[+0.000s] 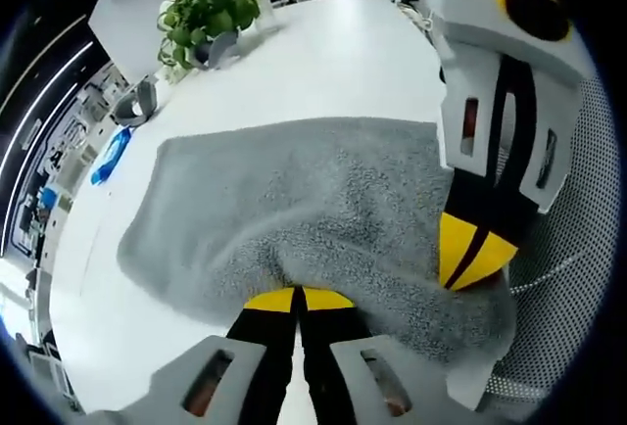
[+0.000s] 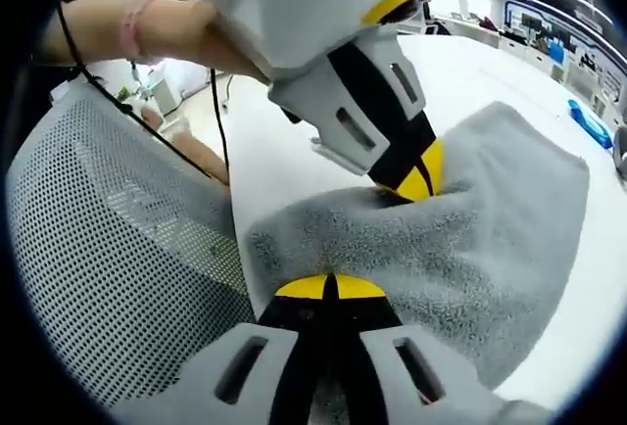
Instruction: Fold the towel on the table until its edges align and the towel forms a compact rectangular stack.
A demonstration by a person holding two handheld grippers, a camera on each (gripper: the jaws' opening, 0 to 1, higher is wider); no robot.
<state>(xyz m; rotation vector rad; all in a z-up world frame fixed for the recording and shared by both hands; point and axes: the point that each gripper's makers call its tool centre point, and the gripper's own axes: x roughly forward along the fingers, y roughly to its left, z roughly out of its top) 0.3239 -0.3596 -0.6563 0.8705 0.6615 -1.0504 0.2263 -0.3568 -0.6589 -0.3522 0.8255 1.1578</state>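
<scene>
A grey towel [image 1: 294,205] lies on the white table [image 1: 333,63], its near edge lifted. My left gripper [image 1: 297,300] is shut on that near edge, yellow tips pressed together. The right gripper [image 1: 475,254] comes in from the right and pinches the towel's near right corner. In the right gripper view the towel [image 2: 490,239] bunches up between both tools. There my right gripper [image 2: 329,288] is shut on a fold of cloth. The left gripper [image 2: 416,182] bites the towel just beyond it.
A potted green plant [image 1: 206,14] stands at the table's far left, a grey object [image 1: 137,104] and a blue item [image 1: 110,154] near the left edge. A mesh chair back [image 2: 108,239] is beside the table. A person's arm [image 2: 147,28] reaches over it.
</scene>
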